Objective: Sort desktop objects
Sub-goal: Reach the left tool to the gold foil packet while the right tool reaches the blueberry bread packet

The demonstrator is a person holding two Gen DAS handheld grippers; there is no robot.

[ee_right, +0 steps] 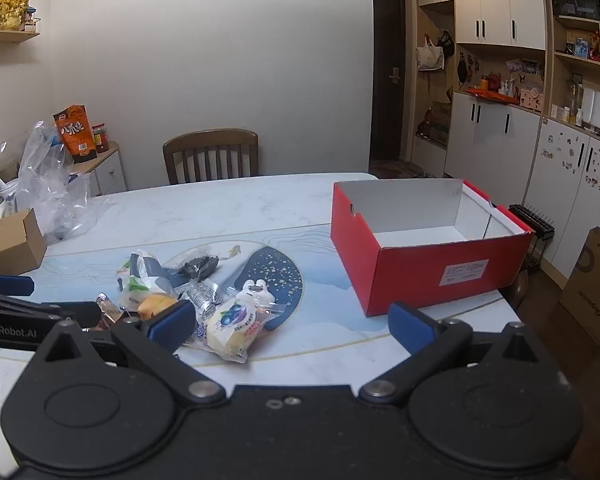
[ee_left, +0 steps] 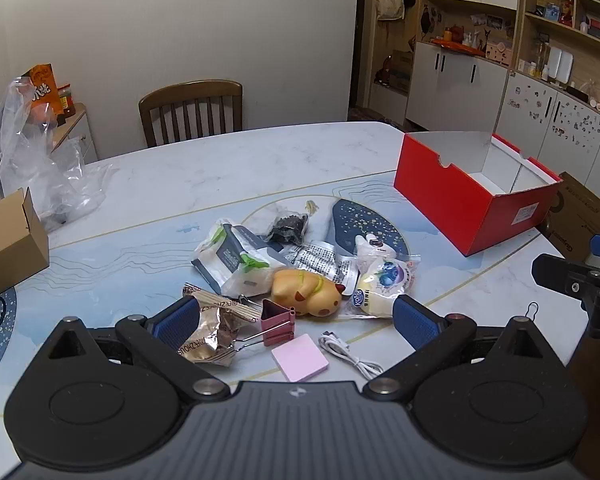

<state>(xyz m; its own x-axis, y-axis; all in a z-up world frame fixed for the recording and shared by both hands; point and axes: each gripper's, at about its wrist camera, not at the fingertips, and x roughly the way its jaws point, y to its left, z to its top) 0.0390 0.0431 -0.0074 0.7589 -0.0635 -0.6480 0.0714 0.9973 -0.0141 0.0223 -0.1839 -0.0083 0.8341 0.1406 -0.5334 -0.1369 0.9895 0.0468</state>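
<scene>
I hold a gripper in each hand above a pale marble-patterned table (ee_left: 228,164). My left gripper (ee_left: 296,322) hovers over the near edge with its blue-padded jaws spread wide and nothing between them. My right gripper (ee_right: 292,322) is likewise wide apart and empty, closer to the right end of the table.

The things to sort lie in a loose pile in the middle of the table, toward the near edge. Nearest my left gripper are a crumpled foil snack wrapper (ee_left: 208,336), a pink binder clip (ee_left: 278,320), a flat pink pad (ee_left: 299,357) and a coiled white cable (ee_left: 350,354). Just beyond sit a yellow animal toy (ee_left: 306,292), a clear snack packet with a blue and yellow print (ee_left: 382,280), and a grey-and-white pouch (ee_left: 236,260). An open red box (ee_left: 460,204) with white inside walls stands well apart at the right end, seemingly empty.

The toy lies on its side, its long axis running across my left view, its head toward the right. The binder clip's wire handles point left, toward the wrapper.

Risks, as I judge them: the items overlap and touch, so closing on one could drag a neighbour. The foil and clear packets look slippery and may slide free. The flat pad offers little edge to grip. The cable could snag and trail.
</scene>
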